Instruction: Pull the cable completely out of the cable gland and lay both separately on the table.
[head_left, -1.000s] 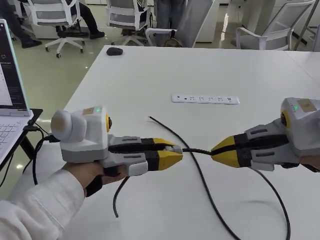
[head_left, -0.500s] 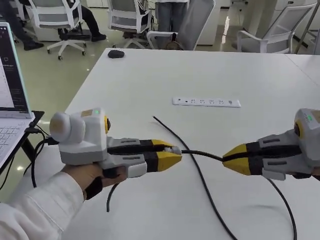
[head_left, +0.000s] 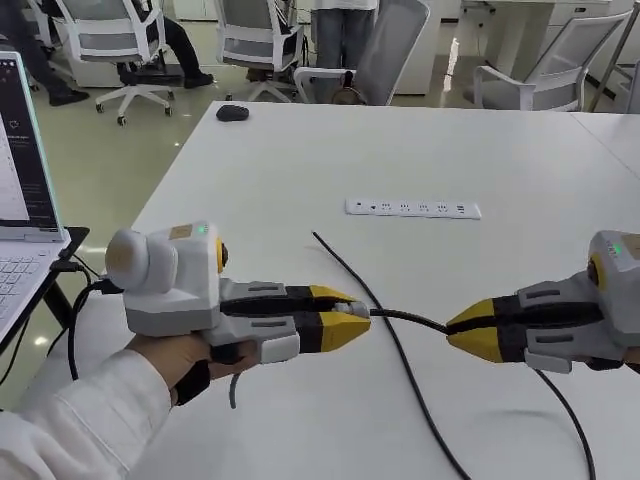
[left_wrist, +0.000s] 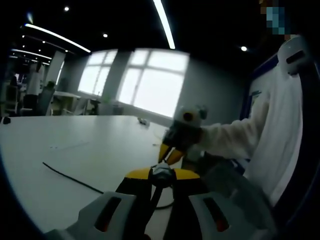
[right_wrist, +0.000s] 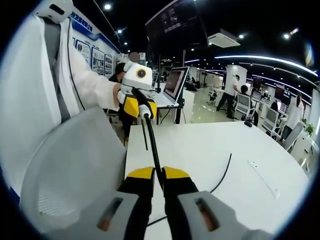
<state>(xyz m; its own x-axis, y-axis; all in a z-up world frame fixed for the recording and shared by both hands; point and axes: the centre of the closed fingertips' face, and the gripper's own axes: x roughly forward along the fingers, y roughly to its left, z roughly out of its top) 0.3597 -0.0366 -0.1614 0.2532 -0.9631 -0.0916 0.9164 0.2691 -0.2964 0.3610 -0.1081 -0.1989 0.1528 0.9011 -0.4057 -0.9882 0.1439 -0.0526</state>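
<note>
In the head view my left gripper is shut on the small pale cable gland, held just above the white table. The black cable leaves the gland and runs rightward to my right gripper, which is shut on it. The two grippers are a short gap apart, tips facing. More cable lies in a long line across the table and trails off behind the right gripper. In the right gripper view the cable runs from its shut jaws up to the gland. In the left gripper view the gland sits between the yellow jaws.
A white power strip lies mid-table beyond the grippers. A black mouse rests near the far edge. An open laptop stands off the table's left side. Office chairs stand behind.
The right gripper has drawn away to the right, so more cable spans the gap. The loose tail hanging under the left gripper has grown shorter.
</note>
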